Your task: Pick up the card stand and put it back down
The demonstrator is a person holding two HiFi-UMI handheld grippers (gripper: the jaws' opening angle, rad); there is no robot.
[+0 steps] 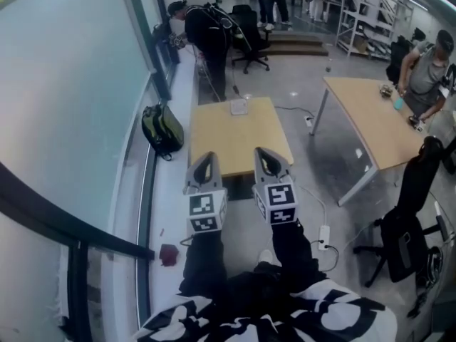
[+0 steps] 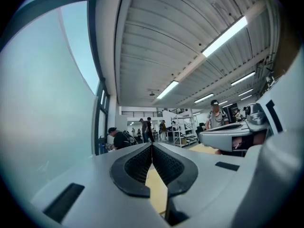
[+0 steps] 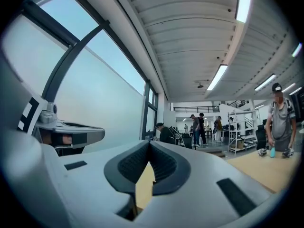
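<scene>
The card stand [image 1: 239, 106] is a small clear piece at the far edge of a small wooden table [image 1: 239, 137]. Both grippers are held level side by side, short of the table's near edge and pointing toward it. My left gripper [image 1: 206, 156] is shut with nothing in it; in the left gripper view its pads [image 2: 142, 163] meet at the tip [image 2: 152, 145]. The right gripper [image 1: 265, 151] is also shut and empty, jaws touching in the right gripper view [image 3: 149, 144]. The card stand does not show in either gripper view.
A green-black backpack [image 1: 162, 129] leans on the window ledge left of the table. A bigger wooden table [image 1: 377, 123] stands to the right with a person [image 1: 427, 70] at it. Another person [image 1: 206, 30] bends by the window. A black chair [image 1: 402, 237] and power strip [image 1: 324, 235] lie right.
</scene>
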